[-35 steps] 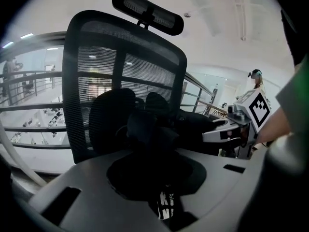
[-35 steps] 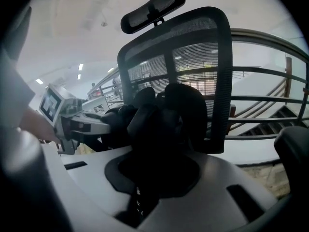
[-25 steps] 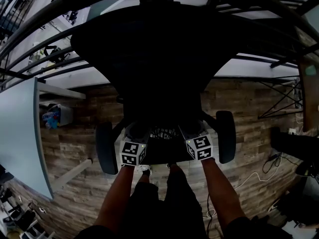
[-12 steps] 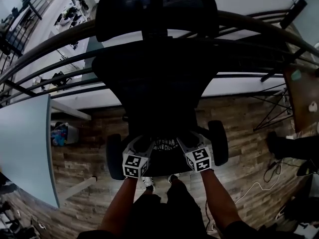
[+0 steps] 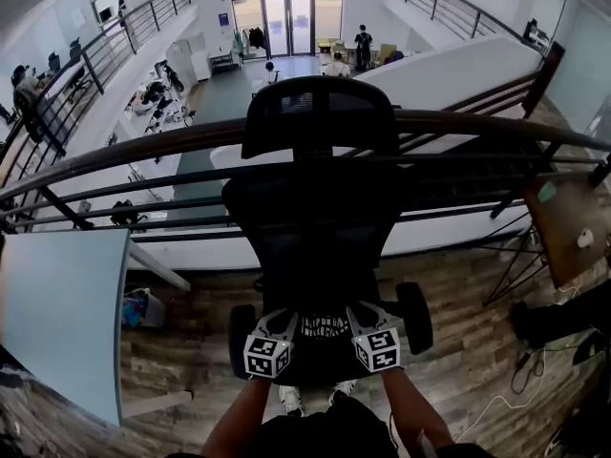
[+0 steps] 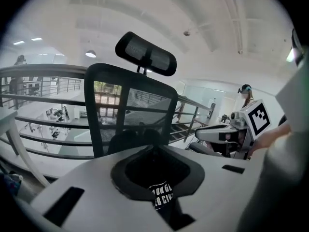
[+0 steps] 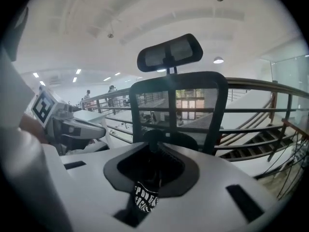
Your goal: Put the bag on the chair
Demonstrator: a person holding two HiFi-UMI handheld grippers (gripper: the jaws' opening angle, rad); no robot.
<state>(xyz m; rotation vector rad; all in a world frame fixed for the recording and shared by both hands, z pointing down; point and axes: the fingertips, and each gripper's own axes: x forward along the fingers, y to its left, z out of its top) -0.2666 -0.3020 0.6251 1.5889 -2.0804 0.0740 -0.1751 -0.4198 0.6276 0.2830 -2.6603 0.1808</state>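
Looking down in the head view, a black mesh chair point(image 5: 320, 218) with a headrest stands on a wooden floor point(image 5: 458, 294) before a railing point(image 5: 143, 151). The left tool point(image 5: 279, 324) and the right tool point(image 5: 361, 321) reach over the front of the seat, side by side. The black bag point(image 5: 321, 327), with white print, sits between them over the seat. Whether it rests on the seat cannot be told.

In the left gripper view, the left tool point(image 6: 157, 178) is closing its jaws, and a printed fold of the bag point(image 6: 161, 195) is pinched between them. The chair point(image 6: 130, 115) back rises just beyond, and the right tool point(image 6: 227, 134) shows at the right.

In the right gripper view, the right tool point(image 7: 152, 170) is closing too, clamped on another printed fold of the bag point(image 7: 145, 200). The chair point(image 7: 178, 105) stands straight ahead, with the left tool point(image 7: 72, 127) at the left.
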